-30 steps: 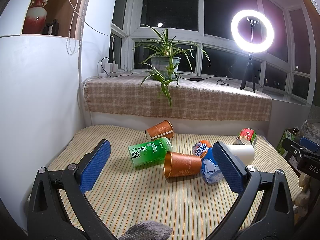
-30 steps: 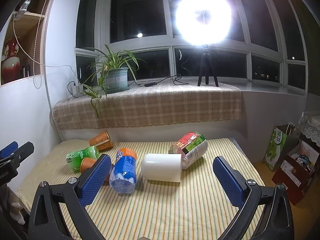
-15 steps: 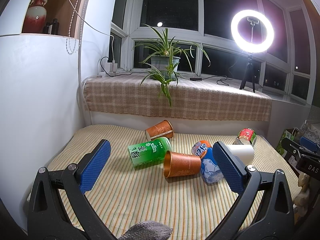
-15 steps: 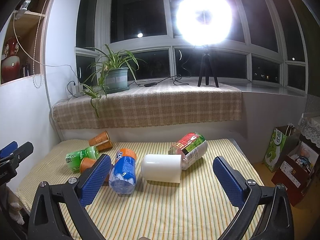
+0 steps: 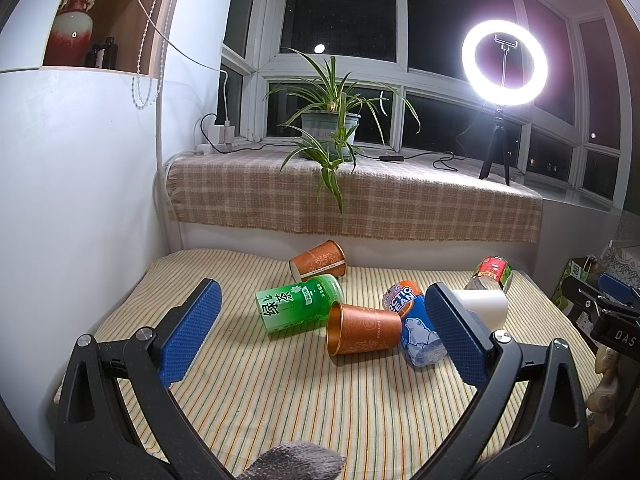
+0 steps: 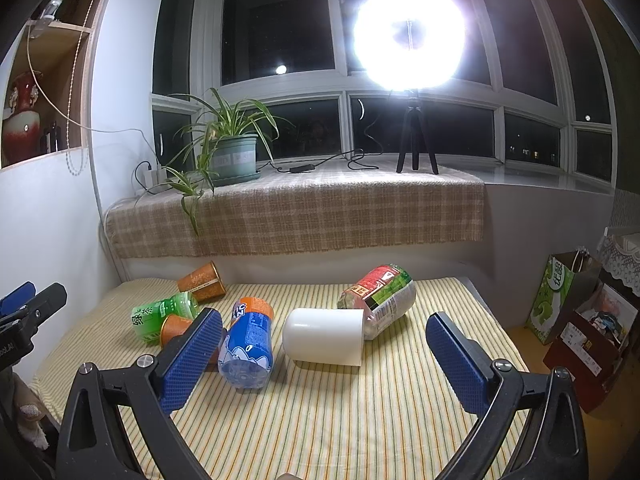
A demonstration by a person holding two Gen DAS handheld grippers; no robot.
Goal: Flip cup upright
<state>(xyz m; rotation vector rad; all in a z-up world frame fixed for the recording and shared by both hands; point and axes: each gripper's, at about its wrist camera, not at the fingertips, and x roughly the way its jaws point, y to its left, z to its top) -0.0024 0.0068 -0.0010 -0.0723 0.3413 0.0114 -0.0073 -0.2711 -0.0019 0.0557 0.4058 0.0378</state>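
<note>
Nothing moved since before: both tongs, left gripper [image 5: 318,338] and right gripper [image 6: 324,354], wide open, holding nothing, above white cup [image 6: 324,336] lying sideways on striped cloth [image 6: 340,420].

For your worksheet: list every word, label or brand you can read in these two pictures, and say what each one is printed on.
"绿茶": green bottle, lying on its side.
"RCTIC EAN", partly hidden: blue bottle, orange cap end.
"DAS": right gripper, body at the picture's edge.
"优酸", uncertain: green paper bag.
Too small to read: print on both copper cups and on the red-and-green bottle.
</note>
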